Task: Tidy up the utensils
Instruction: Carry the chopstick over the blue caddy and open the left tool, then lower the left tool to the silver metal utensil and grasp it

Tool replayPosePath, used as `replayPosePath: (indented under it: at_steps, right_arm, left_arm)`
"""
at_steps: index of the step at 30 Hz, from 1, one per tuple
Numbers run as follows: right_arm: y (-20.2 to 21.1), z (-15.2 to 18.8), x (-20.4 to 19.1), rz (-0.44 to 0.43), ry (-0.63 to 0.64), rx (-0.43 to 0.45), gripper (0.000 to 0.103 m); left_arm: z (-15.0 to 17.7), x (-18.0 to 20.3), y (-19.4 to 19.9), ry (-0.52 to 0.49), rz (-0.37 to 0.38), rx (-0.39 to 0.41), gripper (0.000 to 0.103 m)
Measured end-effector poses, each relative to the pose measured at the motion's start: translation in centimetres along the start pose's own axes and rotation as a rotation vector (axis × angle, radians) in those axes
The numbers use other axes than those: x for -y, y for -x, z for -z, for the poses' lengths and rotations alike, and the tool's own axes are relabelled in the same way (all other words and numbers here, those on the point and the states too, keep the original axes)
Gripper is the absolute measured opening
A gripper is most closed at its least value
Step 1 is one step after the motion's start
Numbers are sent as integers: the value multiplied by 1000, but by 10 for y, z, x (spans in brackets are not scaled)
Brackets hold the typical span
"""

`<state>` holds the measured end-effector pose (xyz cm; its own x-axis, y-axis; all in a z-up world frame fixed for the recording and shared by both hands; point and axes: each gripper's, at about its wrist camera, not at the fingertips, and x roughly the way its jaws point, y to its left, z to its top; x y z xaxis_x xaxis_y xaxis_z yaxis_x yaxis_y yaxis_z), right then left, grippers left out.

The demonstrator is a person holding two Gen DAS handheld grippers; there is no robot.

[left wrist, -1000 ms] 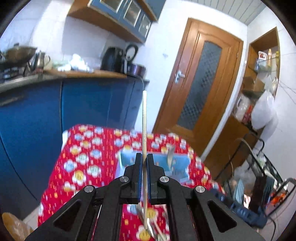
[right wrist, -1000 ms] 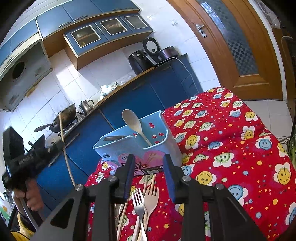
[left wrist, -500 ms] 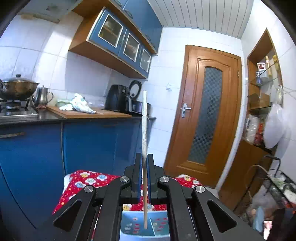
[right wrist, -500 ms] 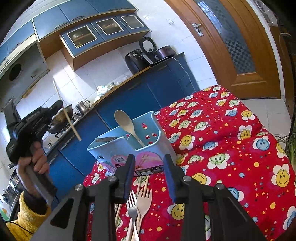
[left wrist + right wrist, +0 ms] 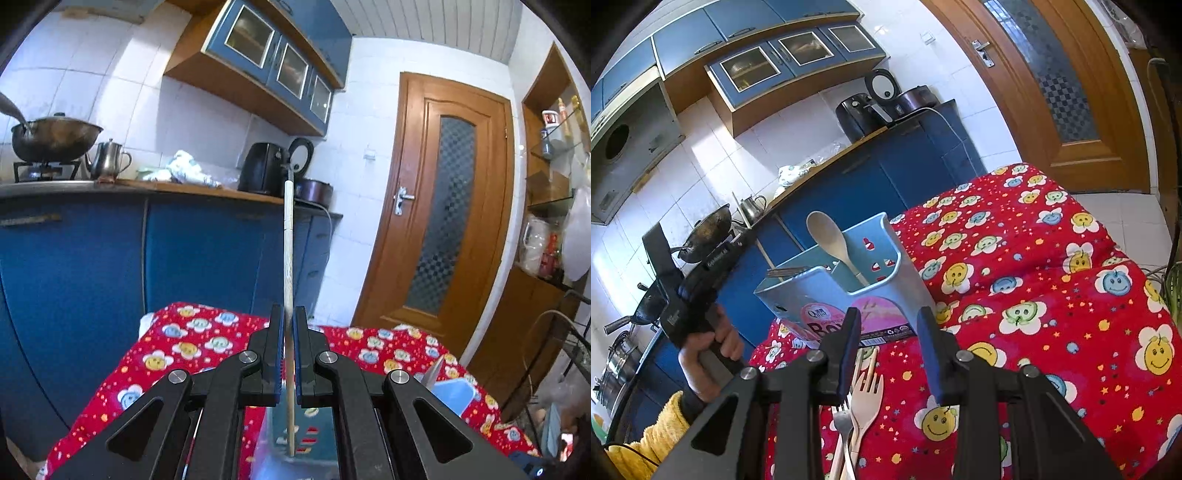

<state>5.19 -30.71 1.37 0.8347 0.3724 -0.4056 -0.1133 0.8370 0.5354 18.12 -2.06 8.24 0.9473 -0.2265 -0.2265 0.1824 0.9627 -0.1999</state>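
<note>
While our left gripper [image 5: 288, 354], jaws clamped on an upright chopstick [image 5: 288, 258], hangs over the blue holder [image 5: 849, 273] on the desk [image 5: 1052, 295], our right gripper [image 5: 888, 347] hovers part-open and empty over forks [image 5: 862, 406]; red cloth right lies bare.

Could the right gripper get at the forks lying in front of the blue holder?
Probably yes. The right gripper is open and empty, and the forks lie uncovered on the tablecloth just below its fingers, with nothing between; the blue holder stands behind them.
</note>
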Motion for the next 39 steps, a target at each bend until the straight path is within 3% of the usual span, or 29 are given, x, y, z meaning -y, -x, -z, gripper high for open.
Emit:
replayPosePath:
  at_steps: [9,17,24,39]
  right_arm:
    - [0,2,-4,-5,5,-4,35]
    - [2,2,-5,-6,0,1,36]
    - [8,2,-12,-7,3,9,41]
    - [29,10,-33,10,29,-6,41]
  left_arm:
    - [15,-7,2,3,-1,-78,5]
    - [14,-14,7,16,23,-150,28]
    - [10,-19,23,53,45,-223,30]
    - [23,-20,72,-2,34,-376,42]
